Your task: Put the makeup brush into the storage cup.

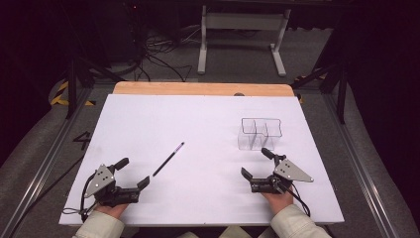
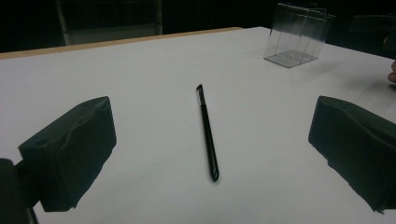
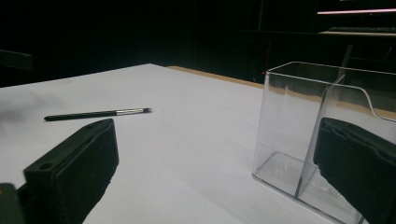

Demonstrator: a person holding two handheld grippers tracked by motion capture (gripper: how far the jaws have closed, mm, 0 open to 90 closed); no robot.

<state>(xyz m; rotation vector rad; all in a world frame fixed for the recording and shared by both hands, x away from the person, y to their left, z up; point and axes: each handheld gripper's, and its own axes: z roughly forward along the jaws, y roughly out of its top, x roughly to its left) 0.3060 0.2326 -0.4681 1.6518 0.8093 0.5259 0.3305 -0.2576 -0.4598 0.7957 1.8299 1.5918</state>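
No legible markings — black pen (image 1: 168,159) unbranded; clear holder (image 3: 322,140) edge cut off; left tongs (image 1: 134,172) and right tongs (image 1: 255,162) both wide, empty.

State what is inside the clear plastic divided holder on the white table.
Nothing lies inside the clear plastic divided holder: its compartments look bare through the walls. In the right gripper view, a black jaw covers part of its near corner.

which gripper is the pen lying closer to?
The left gripper: the black pen lies just beyond its open fingers. The right gripper sits by the clear organizer.
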